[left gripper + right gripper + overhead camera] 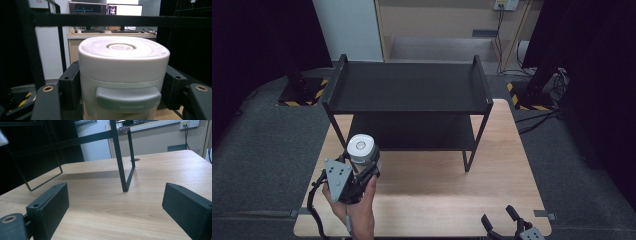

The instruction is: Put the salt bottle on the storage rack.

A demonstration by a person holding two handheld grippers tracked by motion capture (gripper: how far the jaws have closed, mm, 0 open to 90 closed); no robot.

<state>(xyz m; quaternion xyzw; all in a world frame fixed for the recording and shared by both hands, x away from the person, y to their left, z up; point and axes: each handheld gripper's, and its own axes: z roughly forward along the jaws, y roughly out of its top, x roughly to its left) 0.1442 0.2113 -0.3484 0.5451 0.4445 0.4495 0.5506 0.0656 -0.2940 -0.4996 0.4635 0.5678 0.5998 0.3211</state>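
Observation:
A white round canister [361, 149] with a lidded top and a grey latch tab [128, 96] is held above the wooden table [432, 190], in front of the black two-tier shelf [408, 87]. My left gripper [362, 167] is shut on the canister, its black pads [70, 87] pressing both sides of the body below the lid. A hand holds that gripper at the table's front left. My right gripper [504, 217] rests at the front right edge, open; in the right gripper view its gap [115, 205] holds nothing but bare wood.
The shelf's right front leg [120, 157] stands on the table ahead of the right gripper. Dark stands with yellow-black striped bases [302, 95] flank the table on grey carpet. A desk with monitors [105, 8] lies beyond the shelf.

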